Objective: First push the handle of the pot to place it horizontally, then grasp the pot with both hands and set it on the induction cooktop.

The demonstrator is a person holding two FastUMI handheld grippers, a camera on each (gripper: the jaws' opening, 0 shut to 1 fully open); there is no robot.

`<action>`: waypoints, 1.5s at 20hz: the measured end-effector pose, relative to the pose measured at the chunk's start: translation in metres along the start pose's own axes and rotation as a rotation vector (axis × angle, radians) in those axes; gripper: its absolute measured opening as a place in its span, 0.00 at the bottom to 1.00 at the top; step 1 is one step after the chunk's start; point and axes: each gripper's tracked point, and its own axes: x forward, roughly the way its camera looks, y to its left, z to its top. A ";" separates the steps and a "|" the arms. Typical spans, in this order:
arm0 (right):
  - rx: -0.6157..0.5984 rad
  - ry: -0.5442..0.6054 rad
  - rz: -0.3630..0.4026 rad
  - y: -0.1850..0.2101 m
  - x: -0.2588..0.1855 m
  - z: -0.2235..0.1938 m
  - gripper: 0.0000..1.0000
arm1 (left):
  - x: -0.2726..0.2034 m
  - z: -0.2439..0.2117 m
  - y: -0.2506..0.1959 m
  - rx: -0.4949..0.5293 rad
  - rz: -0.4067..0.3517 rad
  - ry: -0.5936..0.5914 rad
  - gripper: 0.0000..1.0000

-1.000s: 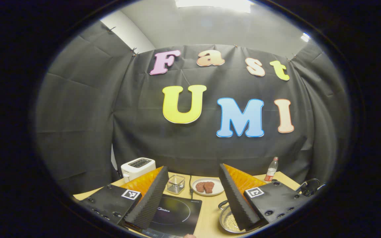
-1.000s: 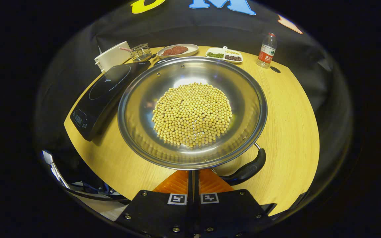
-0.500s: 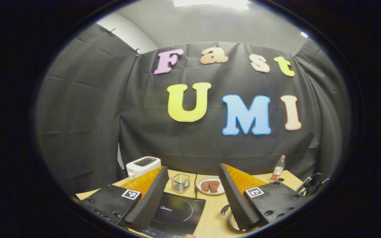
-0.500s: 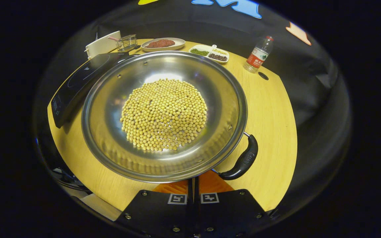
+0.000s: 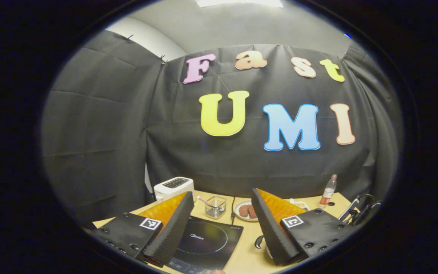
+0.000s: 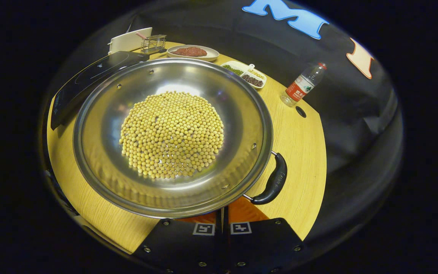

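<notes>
Two tongs are working: right tongs (image 6: 222,213) clenched beside the pot (image 6: 173,137), left tongs (image 5: 222,228) released, risking spilling beans (image 6: 171,135).

Wooden table (image 6: 310,160) w/ several bystander items along its far edge. White toaster (image 5: 173,187) at back left, next to small wire basket (image 5: 215,206) w/ a pink-tipped stick inside. Plate (image 6: 212,55) holding reddish-brown meat patties just right of basket. Divided white dish (image 6: 246,75) w/ green, yellow & dark beans beside plate. Clear water bottle (image 6: 302,84), red cap & red label, upright near right rim; small dark round hole (image 6: 300,111) in tabletop just beside it. Cables (image 5: 359,213) at table's right edge.
</notes>
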 end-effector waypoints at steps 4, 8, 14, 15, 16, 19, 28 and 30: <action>0.059 -0.018 -0.048 -0.017 0.010 0.007 0.01 | -0.003 -0.006 0.001 0.008 0.022 0.014 1.00; 0.156 -0.059 -0.098 -0.037 0.005 0.011 0.01 | 0.001 -0.016 -0.002 0.017 0.015 0.032 0.99; 0.393 -0.167 -0.138 -0.058 -0.029 0.010 0.10 | 0.017 -0.039 -0.023 0.029 -0.058 0.063 1.00; 0.440 -0.214 -0.133 -0.061 -0.038 0.018 0.18 | 0.021 -0.046 -0.027 0.027 -0.074 0.074 1.00; 0.480 -0.258 -0.131 -0.065 -0.046 0.025 0.43 | 0.024 -0.054 -0.033 0.028 -0.090 0.087 0.94; 0.586 -0.341 -0.109 -0.070 -0.060 0.041 1.00 | 0.036 -0.077 -0.053 0.048 -0.147 0.121 0.94; 0.597 -0.365 -0.070 -0.065 -0.052 0.059 0.98 | 0.072 -0.187 -0.108 0.084 -0.298 0.350 1.00; 0.593 -0.357 -0.061 -0.063 -0.047 0.062 0.98 | 0.079 -0.204 -0.112 0.086 -0.302 0.391 1.00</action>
